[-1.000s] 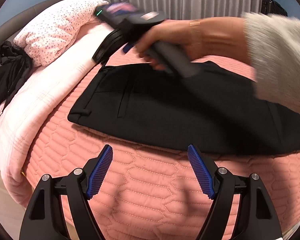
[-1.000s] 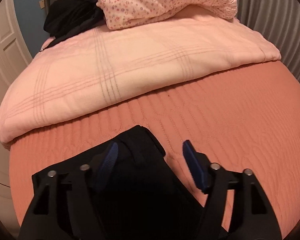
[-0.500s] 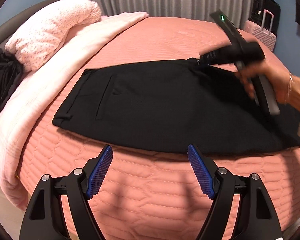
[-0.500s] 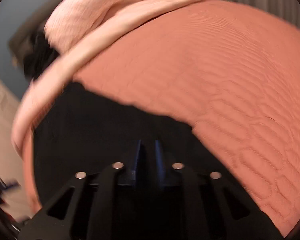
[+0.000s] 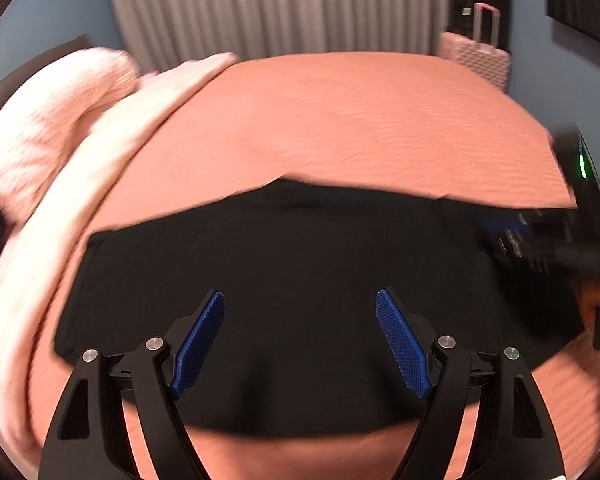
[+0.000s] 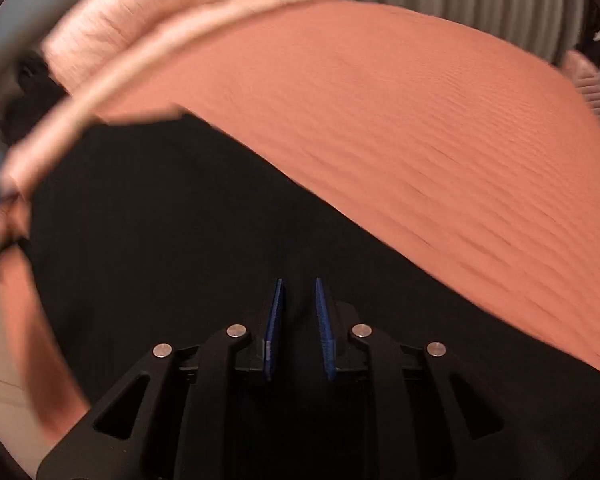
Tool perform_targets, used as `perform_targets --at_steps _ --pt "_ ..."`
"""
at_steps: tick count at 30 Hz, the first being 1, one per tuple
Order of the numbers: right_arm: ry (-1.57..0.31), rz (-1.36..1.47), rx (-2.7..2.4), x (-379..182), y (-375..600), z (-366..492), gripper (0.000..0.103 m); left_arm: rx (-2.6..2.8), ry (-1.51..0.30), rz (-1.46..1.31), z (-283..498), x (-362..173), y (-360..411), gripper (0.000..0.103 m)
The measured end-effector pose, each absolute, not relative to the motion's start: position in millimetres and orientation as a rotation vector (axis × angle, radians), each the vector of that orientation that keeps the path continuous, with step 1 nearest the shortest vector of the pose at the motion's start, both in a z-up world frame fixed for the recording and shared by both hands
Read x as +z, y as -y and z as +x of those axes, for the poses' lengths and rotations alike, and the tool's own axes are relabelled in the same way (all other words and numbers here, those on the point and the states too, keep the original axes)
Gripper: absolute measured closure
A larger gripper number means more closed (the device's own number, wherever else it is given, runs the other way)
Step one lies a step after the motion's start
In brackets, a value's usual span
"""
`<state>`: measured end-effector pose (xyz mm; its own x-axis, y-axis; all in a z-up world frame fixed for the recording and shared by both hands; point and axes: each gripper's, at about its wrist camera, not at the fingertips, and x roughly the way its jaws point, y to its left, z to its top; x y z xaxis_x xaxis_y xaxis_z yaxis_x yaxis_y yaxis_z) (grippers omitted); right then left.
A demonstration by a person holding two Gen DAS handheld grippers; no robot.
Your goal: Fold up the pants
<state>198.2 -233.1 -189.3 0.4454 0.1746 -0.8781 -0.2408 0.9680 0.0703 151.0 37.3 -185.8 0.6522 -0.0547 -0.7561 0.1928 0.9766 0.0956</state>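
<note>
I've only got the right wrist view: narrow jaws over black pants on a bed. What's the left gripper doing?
Observer: The left gripper hangs over the black pants with its jaws wide apart, gripping nothing.
Operator: Does the pants' near edge show anywhere?
Observer: Yes. In the left wrist view it lies flat on the coral bedspread, low between that gripper's arms.
Operator: Where does my right gripper sit from there?
Observer: The right gripper is a dark blur at the right end of the pants. I can't tell whether it pinches fabric.
</note>
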Motion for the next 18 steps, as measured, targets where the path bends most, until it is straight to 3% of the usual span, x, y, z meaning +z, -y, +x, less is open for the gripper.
perform_targets --at_steps 2,5,10,13,16,18 --pt "-1.051 0.008 0.087 -174 276 180 0.081 -0.166 -0.836 0.194 161 -189 -7 0.027" --pt "-0.973 0.03 0.178 -150 261 163 0.082 -0.149 -0.88 0.209 177 -203 24 0.025" --pt "-1.048 -0.066 0.294 -196 217 178 0.084 -0.085 -0.98 0.218 199 -244 49 0.025" --pt "-1.025 0.026 0.302 -201 281 160 0.088 -0.065 -1.011 0.235 201 -261 48 0.023" --pt "-1.022 0.127 0.211 -195 377 123 0.098 -0.073 -0.972 0.246 198 -268 38 0.009" --pt "-1.049 0.166 0.04 -192 456 91 0.102 -0.073 -0.985 0.207 201 -271 32 0.005"
